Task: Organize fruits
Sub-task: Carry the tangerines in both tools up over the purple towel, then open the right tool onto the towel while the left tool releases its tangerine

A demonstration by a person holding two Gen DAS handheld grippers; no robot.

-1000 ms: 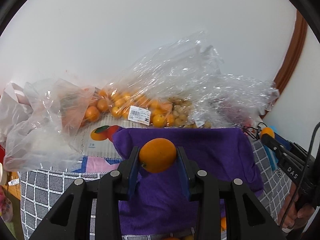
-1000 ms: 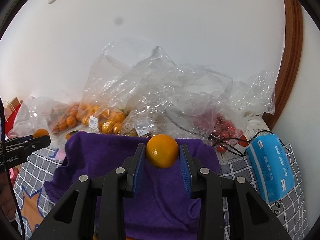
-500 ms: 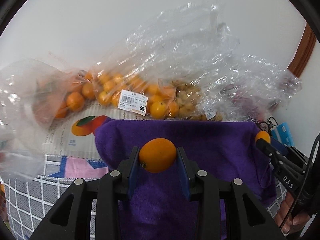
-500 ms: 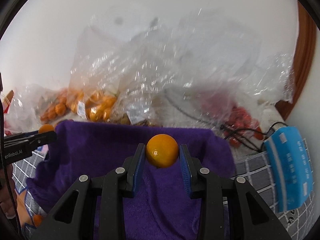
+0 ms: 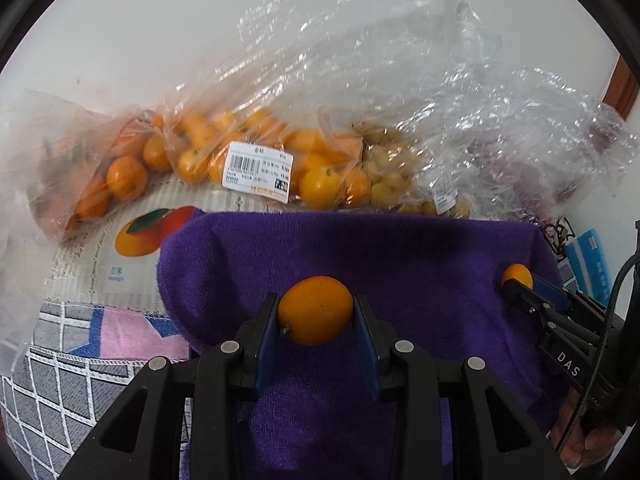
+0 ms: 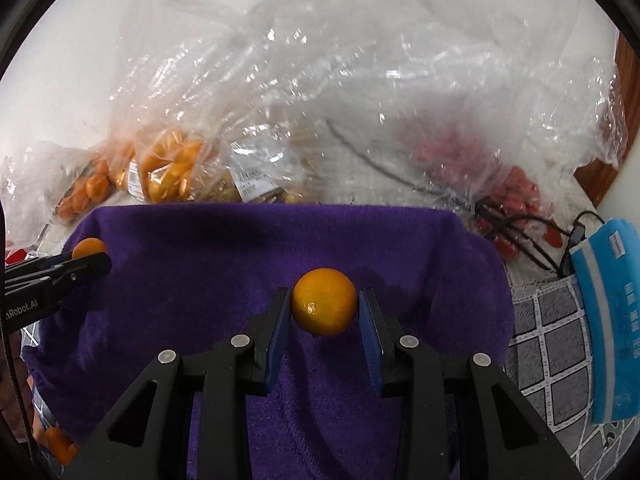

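Note:
My left gripper (image 5: 316,312) is shut on a small orange kumquat (image 5: 315,309) and holds it over a purple towel (image 5: 400,256). My right gripper (image 6: 323,308) is shut on a round orange kumquat (image 6: 324,306) over the same purple towel (image 6: 224,256). Each gripper shows in the other's view, the right one (image 5: 520,284) at the towel's right side and the left one (image 6: 90,256) at its left side, each with its orange fruit.
Clear plastic bags of kumquats (image 5: 256,152), small oranges (image 5: 120,176), yellowish fruit (image 5: 388,168) and red fruit (image 6: 516,196) lie along the white wall behind the towel. A blue packet (image 6: 608,320) and black cable (image 6: 520,228) lie at the right on a grey checked cloth (image 6: 544,320).
Both grippers have moved forward and lower toward the towel and the bags, still holding their fruit. The bags now look larger and closer.

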